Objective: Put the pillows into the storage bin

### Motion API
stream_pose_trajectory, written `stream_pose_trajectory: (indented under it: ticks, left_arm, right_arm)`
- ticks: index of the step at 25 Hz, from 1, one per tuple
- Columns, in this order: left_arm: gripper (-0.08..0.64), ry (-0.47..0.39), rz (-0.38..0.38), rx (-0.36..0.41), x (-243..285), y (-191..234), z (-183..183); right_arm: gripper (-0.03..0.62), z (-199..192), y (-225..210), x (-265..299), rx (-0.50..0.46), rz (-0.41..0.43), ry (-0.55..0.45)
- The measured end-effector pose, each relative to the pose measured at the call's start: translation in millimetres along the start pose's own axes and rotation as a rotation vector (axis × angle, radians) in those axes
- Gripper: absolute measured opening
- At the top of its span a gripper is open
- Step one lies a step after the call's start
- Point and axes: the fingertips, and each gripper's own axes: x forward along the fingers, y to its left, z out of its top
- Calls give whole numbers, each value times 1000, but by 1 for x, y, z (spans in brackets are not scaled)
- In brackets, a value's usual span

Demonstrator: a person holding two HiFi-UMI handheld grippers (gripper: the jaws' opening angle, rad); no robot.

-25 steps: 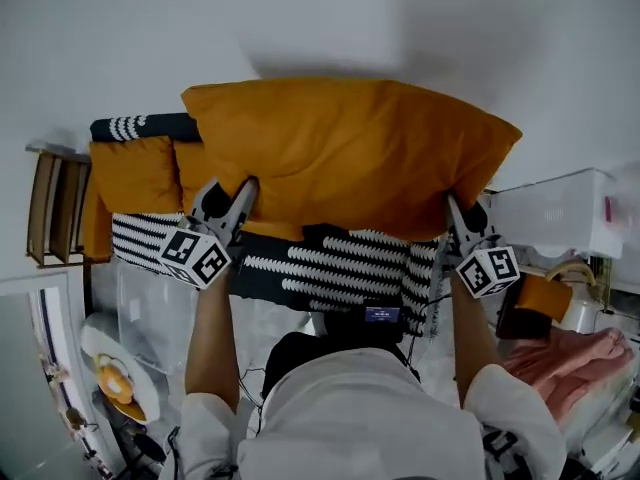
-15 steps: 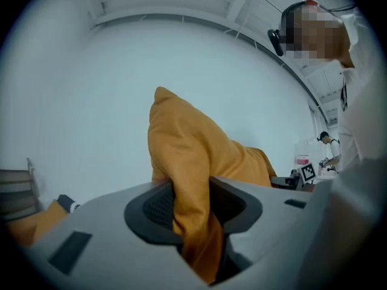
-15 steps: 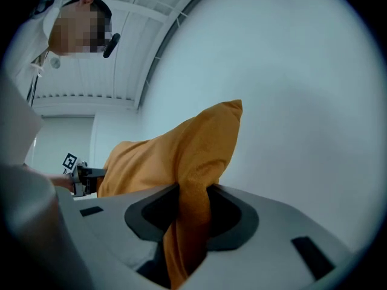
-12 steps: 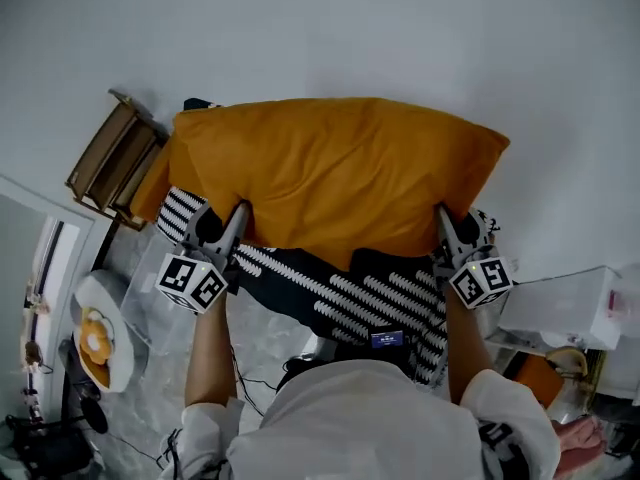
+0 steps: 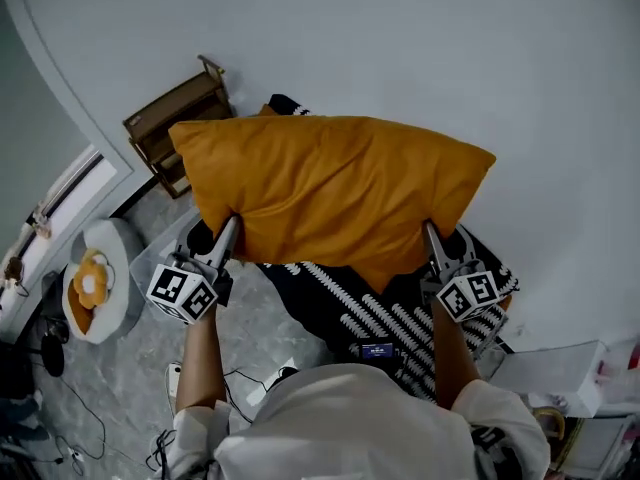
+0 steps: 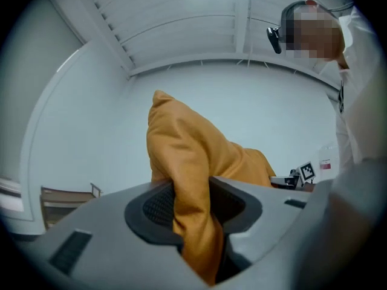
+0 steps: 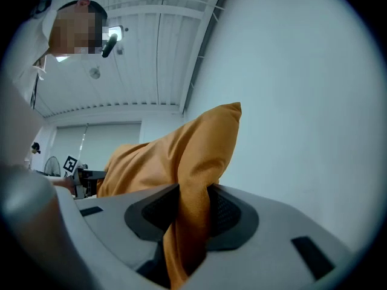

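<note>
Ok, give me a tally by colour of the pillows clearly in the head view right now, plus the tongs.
1 orange pillow, clamped at both ends
1 black-and-white striped pillow
2 tongs: left tongs, right tongs, each shut on the orange pillow
Total: 4
The tips behind the orange pillow are too hidden to count.

wall: plain white [image 5: 400,48] | floor: grey marbled [image 5: 255,336] | wooden rack [image 5: 172,126] against wall | ceiling: white slatted [image 6: 181,17]

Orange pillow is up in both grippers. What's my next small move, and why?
Probably hold both clamped and swing it level toward the bin: the left gripper and right gripper each pinch a lower corner of the orange pillow, and a striped pillow lies beneath it.
</note>
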Motion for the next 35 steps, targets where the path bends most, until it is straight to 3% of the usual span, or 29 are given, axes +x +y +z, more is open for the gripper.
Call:
stream_pose_trajectory:
  ticks: [13, 20, 27, 35]
  left_arm:
    - [153, -84, 364, 68, -266, 126, 54]
    - [153, -125, 525, 54, -386, 158, 49]
    - [153, -122, 648, 23, -437, 199, 35]
    - [155, -87, 760, -3, -452, 280, 19]
  right_arm:
    - [150, -26, 250, 131, 29, 382, 0]
    - [152, -46, 366, 172, 22, 545, 40]
    - [152, -80, 430, 230, 40, 672, 87]
    - [152, -134, 481, 328, 107, 761, 123]
